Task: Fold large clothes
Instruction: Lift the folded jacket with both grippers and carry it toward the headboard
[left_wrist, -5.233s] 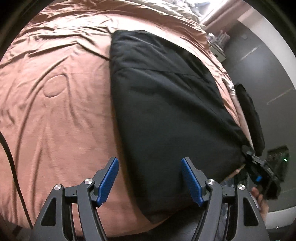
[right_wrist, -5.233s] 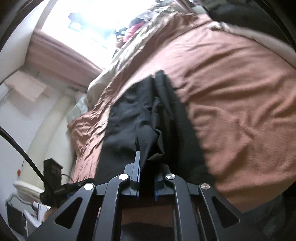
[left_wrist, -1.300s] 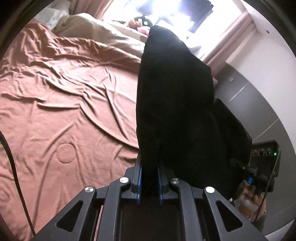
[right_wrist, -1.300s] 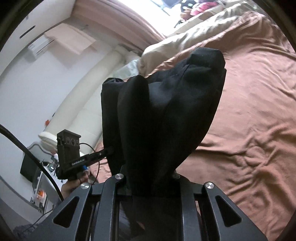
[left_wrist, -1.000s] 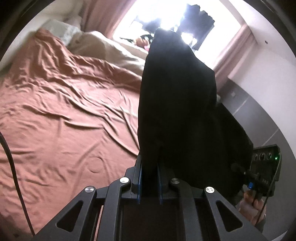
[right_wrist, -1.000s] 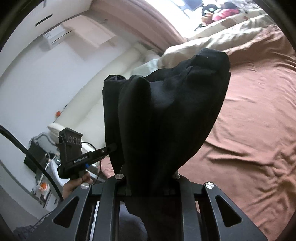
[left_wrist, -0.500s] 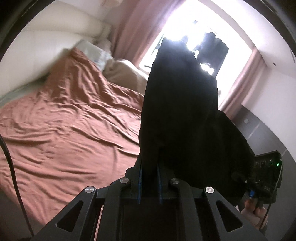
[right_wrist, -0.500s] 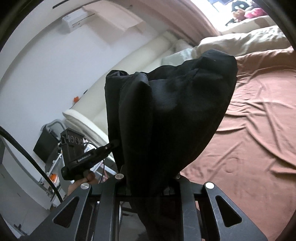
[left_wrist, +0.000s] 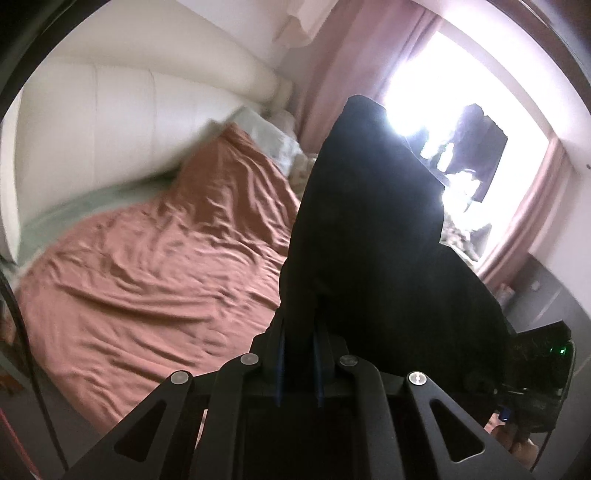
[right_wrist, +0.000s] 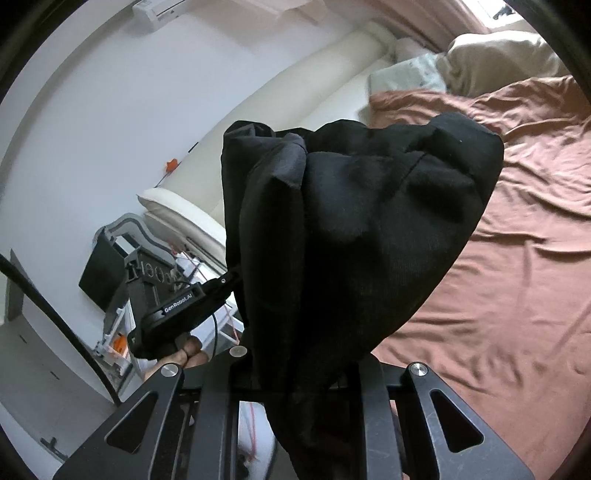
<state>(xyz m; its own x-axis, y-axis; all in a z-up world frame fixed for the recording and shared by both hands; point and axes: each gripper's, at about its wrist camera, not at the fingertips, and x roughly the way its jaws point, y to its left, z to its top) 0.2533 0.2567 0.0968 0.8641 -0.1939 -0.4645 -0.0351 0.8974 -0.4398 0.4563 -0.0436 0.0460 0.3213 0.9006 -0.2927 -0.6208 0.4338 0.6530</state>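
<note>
A black garment (left_wrist: 373, 236) hangs in the air above a bed's brown sheet (left_wrist: 155, 266), clamped in both the left gripper (left_wrist: 298, 354) and the right gripper (right_wrist: 295, 373), beside a cream headboard (left_wrist: 110, 110).

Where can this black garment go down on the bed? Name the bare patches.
The wrinkled brown bedsheet lies bare from the cream padded headboard to its near edge; in the right wrist view it is bare right of the black garment. Crowded: beige bedding and pale pillows by the pink curtain.
</note>
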